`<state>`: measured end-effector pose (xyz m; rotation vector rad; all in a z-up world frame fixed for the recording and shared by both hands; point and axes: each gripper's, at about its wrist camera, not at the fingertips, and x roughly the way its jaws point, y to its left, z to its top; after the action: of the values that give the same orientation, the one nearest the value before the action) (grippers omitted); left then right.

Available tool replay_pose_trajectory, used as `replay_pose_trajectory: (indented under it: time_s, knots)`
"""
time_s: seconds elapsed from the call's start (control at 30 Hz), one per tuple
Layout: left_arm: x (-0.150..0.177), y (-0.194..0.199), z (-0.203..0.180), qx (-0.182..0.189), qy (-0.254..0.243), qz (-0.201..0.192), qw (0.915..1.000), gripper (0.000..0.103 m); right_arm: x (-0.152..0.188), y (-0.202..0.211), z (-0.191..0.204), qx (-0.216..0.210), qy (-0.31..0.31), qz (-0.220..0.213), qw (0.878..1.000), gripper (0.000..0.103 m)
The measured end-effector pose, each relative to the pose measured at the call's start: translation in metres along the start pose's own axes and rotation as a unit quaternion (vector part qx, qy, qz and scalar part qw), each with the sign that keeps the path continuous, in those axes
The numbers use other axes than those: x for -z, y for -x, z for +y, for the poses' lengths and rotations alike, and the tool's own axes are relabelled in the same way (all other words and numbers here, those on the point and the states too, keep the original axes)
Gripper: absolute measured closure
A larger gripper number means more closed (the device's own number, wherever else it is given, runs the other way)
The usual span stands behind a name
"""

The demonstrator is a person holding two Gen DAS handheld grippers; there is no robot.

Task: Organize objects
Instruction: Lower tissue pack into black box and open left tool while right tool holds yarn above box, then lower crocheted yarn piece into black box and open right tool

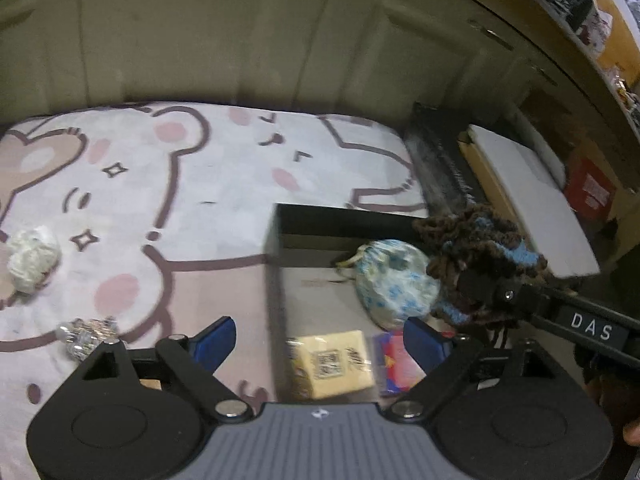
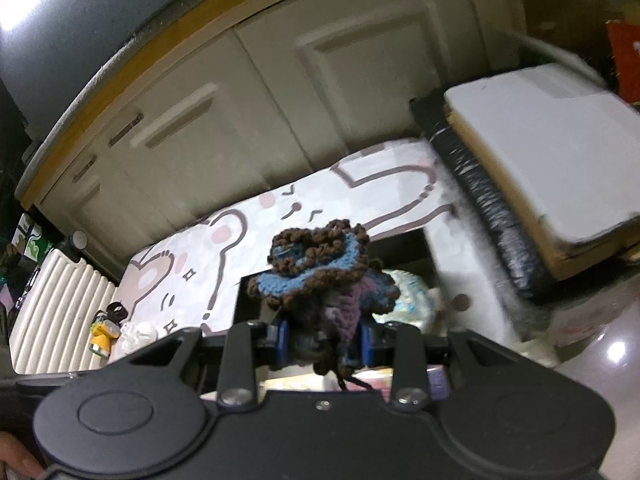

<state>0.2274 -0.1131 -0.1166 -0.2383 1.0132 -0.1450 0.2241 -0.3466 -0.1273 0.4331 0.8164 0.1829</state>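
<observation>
My right gripper (image 2: 323,344) is shut on a brown and blue crocheted piece (image 2: 316,268) and holds it over the black box (image 1: 340,220); the piece also shows in the left wrist view (image 1: 476,252). Inside the box lie a white and blue pouch (image 1: 394,282), a yellow packet (image 1: 334,362) and a red and blue packet (image 1: 396,364). My left gripper (image 1: 320,340) is open and empty, low over the box's near left corner. A white crumpled ball (image 1: 30,258) and a shiny foil lump (image 1: 86,336) lie on the bear-print mat (image 1: 192,168) to the left.
Cream cabinet doors (image 1: 240,32) stand behind the mat. A white board on a cardboard box (image 1: 532,196) sits right of the black box, with a dark strip (image 1: 438,164) along it. A ribbed white case (image 2: 56,312), a yellow toy (image 2: 102,336) and a white figure (image 2: 138,338) are at the mat's left end.
</observation>
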Motion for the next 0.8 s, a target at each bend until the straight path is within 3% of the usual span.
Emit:
replay_pose_trajectory:
  time_s: [0.3,0.4,0.43,0.47,0.8]
  knots:
    - [-0.007,-0.006,0.03,-0.036,-0.007,-0.009,0.9993,0.02,0.006,-0.064,0.028,-0.026,-0.007,0.06,0.998,0.069]
    - [-0.008,-0.007,0.04,-0.042,0.004,-0.009,0.9991,0.02,0.008,-0.076,0.028,-0.027,-0.027,0.066,0.997,0.051]
    - [-0.008,-0.007,0.043,-0.044,0.005,-0.007,0.999,0.02,0.009,-0.076,0.029,-0.019,-0.023,0.068,0.997,0.041]
    - [-0.008,-0.007,0.045,-0.048,0.003,-0.007,0.9988,0.02,0.009,-0.075,0.029,-0.012,-0.016,0.064,0.998,0.038]
    - [-0.005,0.002,0.035,-0.053,-0.018,-0.02,0.9982,0.02,0.001,-0.035,0.015,0.014,-0.024,0.02,0.999,0.038]
